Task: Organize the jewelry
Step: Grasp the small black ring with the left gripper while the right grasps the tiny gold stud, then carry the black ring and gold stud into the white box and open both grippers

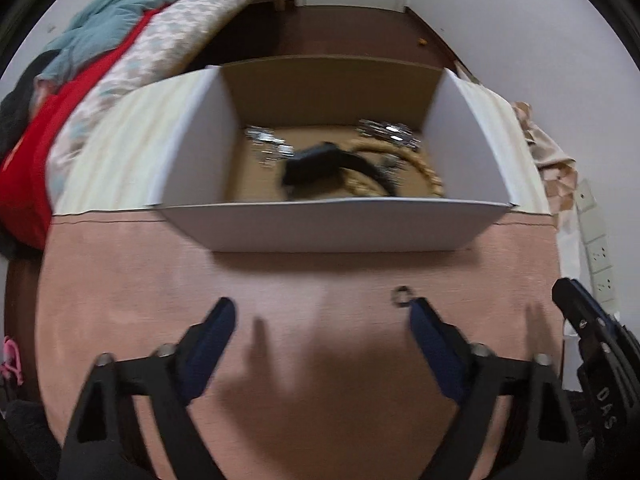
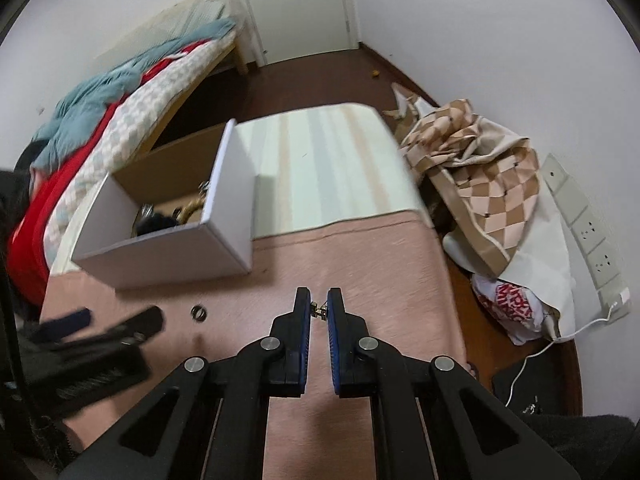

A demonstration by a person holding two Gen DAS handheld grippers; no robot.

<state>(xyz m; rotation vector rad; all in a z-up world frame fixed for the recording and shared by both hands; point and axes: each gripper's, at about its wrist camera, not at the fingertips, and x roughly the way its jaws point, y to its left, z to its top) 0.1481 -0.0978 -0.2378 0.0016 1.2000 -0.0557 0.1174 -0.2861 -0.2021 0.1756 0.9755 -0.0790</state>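
Observation:
A white cardboard box (image 1: 328, 226) stands on the pink cloth ahead of me; it also shows in the right wrist view (image 2: 168, 254). Inside lie silver pieces (image 1: 386, 130), a beaded bracelet (image 1: 424, 168) and a black item (image 1: 320, 164). A small dark ring (image 1: 401, 295) lies on the cloth by my left gripper's right fingertip, and shows in the right wrist view (image 2: 198, 313). My left gripper (image 1: 322, 312) is open and empty, just above the cloth. My right gripper (image 2: 319, 307) is shut on a small metal earring (image 2: 319, 311), right of the left gripper (image 2: 100, 330).
A striped cloth (image 2: 320, 160) lies beyond the pink cloth (image 2: 360, 264). A bed with red and teal bedding (image 2: 100, 112) is at the left. A checked blanket (image 2: 480, 184), bags and a power strip (image 2: 588, 232) are at the right.

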